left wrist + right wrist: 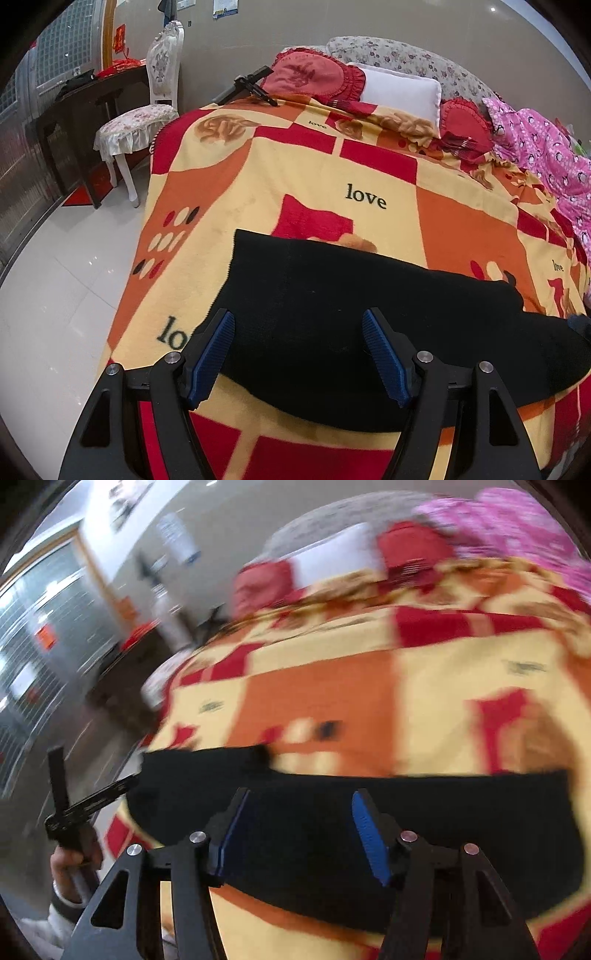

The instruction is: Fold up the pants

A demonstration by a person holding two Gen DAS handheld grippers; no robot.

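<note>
Bed-top blanket (369,173) carries the black pants (332,314) near the front edge, both the left claw (299,354) and right claw (295,834) spread wide, empty above them; next move: regrip for another fold.

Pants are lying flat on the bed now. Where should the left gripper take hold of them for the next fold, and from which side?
Probably the far left corner of the black pants, near, coming from the bed's left edge. That corner lies flat and square on the blanket, clear of bunching. The open left gripper hangs just short of it; the rumpled right end looks harder to pinch cleanly.
</note>
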